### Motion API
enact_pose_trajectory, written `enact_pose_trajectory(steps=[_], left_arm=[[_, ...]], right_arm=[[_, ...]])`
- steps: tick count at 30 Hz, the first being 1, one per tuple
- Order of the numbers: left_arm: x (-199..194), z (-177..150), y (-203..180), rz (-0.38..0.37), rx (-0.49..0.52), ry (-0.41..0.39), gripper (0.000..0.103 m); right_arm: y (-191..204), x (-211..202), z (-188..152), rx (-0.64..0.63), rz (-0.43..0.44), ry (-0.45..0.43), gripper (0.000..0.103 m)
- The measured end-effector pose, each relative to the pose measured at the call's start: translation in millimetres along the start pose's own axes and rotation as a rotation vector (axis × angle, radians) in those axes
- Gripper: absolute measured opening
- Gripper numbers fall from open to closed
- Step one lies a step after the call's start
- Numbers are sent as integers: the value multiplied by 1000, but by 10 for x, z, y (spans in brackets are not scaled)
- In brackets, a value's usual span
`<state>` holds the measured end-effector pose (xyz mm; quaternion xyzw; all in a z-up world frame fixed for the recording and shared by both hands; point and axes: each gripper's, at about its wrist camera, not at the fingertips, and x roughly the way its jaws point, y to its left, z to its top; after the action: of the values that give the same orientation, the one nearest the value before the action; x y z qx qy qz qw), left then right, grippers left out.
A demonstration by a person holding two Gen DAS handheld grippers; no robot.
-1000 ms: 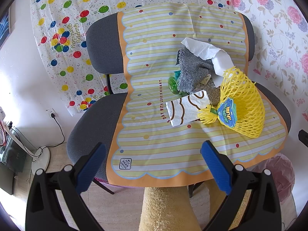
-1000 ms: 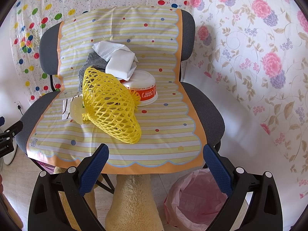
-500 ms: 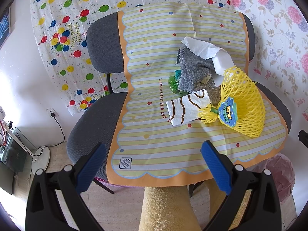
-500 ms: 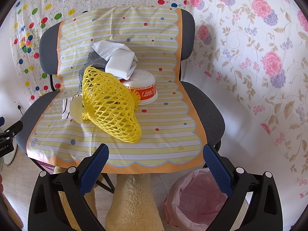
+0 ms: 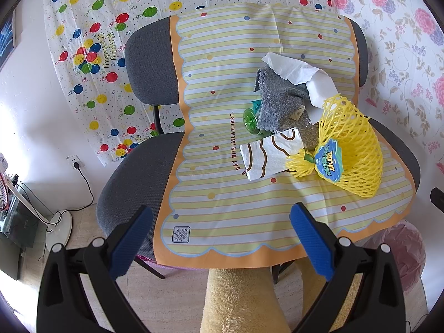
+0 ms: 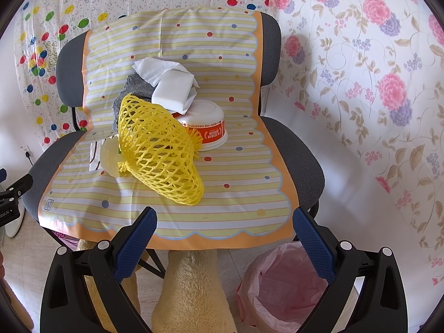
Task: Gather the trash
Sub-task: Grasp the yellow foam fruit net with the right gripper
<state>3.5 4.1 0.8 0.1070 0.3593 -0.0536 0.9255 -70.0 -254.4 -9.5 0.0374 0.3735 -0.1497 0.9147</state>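
A pile of trash lies on a striped yellow sheet [image 5: 222, 194] over a grey chair [image 6: 299, 161]. It holds a yellow foam net [image 6: 158, 147] [image 5: 349, 147], a white and orange paper bowl [image 6: 208, 127], a white sponge block [image 6: 173, 91], crumpled white tissue [image 5: 288, 66], a grey cloth [image 5: 277, 102], a green round lid [image 5: 249, 119] and a white wrapper with brown lines [image 5: 269, 156]. My left gripper [image 5: 220, 241] and right gripper [image 6: 224, 242] both hover open near the chair's front edge, holding nothing.
A bin lined with a pink bag [image 6: 283, 285] [image 5: 405, 252] stands on the floor right of the chair. A tan plush post [image 6: 191, 291] rises below the seat's front. A fan base and cable [image 5: 59, 227] sit at the left by the wall.
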Motion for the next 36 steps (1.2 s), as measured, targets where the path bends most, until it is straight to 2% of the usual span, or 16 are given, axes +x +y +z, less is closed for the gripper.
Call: enact_pose_trajectory(steps=[8, 14, 17, 19, 22, 24, 29, 30, 31, 32, 33, 36], left_arm=[[122, -50, 34, 8, -17, 21, 97], [335, -74, 29, 3, -26, 58, 97], [469, -90, 23, 17, -26, 85, 97], [567, -101, 24, 31, -24, 107, 97], [674, -117, 23, 40, -12, 98, 97], [746, -101, 35, 8, -20, 109, 97], [892, -49, 58, -84, -72, 140, 97], [917, -42, 47, -91, -74, 145, 97], [935, -45, 29, -93, -76, 146, 97], [949, -48, 23, -95, -79, 149, 97], [961, -49, 20, -96, -82, 150, 97], [965, -67, 12, -99, -87, 150, 96]], right_arm=[[86, 124, -12, -47, 39, -21, 97], [247, 428, 82, -120, 177, -42, 97], [315, 578, 127, -141, 214, -70, 97], [351, 718, 165, -152, 243, -49, 97], [380, 913, 220, -145, 330, -23, 97], [410, 1030, 244, -157, 330, -18, 96], [482, 1306, 325, -191, 398, -16, 91], [497, 1342, 341, -196, 405, -13, 89], [511, 1364, 351, -196, 406, -12, 66], [513, 1379, 364, -191, 405, -9, 54], [498, 1366, 364, -175, 419, -7, 54], [426, 1222, 321, -150, 450, -32, 31]])
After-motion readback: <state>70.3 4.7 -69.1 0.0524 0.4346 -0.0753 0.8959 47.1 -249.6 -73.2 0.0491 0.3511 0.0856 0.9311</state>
